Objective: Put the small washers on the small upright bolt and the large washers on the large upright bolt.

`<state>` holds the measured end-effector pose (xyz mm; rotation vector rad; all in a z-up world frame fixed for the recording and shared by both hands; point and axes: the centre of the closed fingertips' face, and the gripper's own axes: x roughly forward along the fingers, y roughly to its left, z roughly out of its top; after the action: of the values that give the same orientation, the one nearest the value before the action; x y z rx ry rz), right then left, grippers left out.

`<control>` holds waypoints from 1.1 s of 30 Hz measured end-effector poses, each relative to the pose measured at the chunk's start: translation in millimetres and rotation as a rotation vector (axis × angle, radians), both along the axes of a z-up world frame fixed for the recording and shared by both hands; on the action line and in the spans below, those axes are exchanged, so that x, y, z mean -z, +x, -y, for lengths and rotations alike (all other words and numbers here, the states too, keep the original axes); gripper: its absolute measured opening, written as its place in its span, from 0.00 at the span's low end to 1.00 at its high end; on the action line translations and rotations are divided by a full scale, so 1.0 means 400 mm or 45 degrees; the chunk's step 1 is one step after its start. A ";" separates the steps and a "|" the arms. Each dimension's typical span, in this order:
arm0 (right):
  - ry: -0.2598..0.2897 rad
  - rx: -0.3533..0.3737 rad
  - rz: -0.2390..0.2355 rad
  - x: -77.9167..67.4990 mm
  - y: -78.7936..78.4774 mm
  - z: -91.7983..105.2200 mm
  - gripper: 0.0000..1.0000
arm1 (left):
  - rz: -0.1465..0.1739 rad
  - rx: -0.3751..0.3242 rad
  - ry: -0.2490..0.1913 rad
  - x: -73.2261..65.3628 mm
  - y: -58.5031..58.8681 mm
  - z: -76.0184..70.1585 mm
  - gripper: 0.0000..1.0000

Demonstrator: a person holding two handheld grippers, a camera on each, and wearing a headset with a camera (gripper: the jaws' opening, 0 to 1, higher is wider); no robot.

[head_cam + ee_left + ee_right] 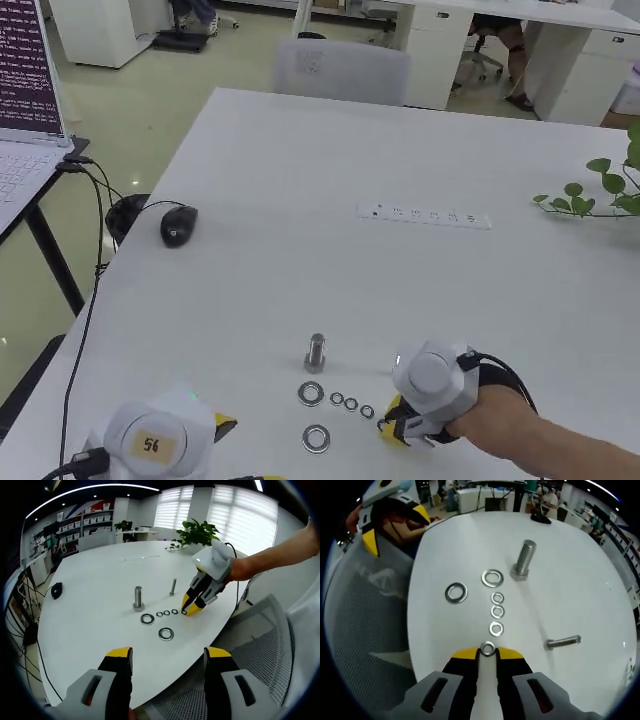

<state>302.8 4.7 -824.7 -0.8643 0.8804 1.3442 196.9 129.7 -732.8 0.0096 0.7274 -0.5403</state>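
Note:
The large bolt (315, 352) stands upright on the white table (300, 200), with two large washers (311, 393) (316, 438) lying flat in front of it. Three small washers (496, 628) (497, 611) (497, 597) lie in a row. A further small washer (488, 649) sits at table level between the yellow tips of my right gripper (488, 653), which is shut on it. The small bolt (173, 586) stands upright beyond the row. My left gripper (169, 660) is open with nothing in it, held back over the near table edge.
A black mouse (178, 224) and its cable lie at the left. A white power strip (425, 215) lies mid-table, and a plant (610, 190) reaches in at the right edge. A laptop (25, 90) stands on a side stand. A grey mesh chair (260, 645) is below the near edge.

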 end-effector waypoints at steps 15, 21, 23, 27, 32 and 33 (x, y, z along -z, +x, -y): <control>-0.012 -0.183 -0.016 0.001 -0.014 0.000 0.20 | -0.003 -0.014 0.001 0.004 0.000 -0.019 0.57; -0.080 -0.359 0.004 0.002 -0.015 -0.001 0.19 | -0.003 -0.014 -0.002 0.003 -0.004 -0.015 0.57; -0.100 -0.397 0.021 0.002 -0.018 -0.002 0.19 | -0.004 -0.013 -0.003 0.004 -0.003 -0.013 0.57; -0.108 -0.418 0.032 0.001 -0.025 0.001 0.15 | -0.002 -0.011 -0.007 0.004 0.000 -0.007 0.57; -0.093 -0.357 0.041 0.003 -0.022 0.002 0.14 | 0.000 0.004 -0.003 0.000 0.002 0.001 0.56; -0.078 -0.323 0.038 0.002 -0.023 0.003 0.14 | 0.002 0.006 -0.002 -0.001 0.003 0.001 0.56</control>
<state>293.7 3.6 -825.6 -1.0686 0.8121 1.5247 198.2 129.3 -732.3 0.0105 0.7255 -0.5451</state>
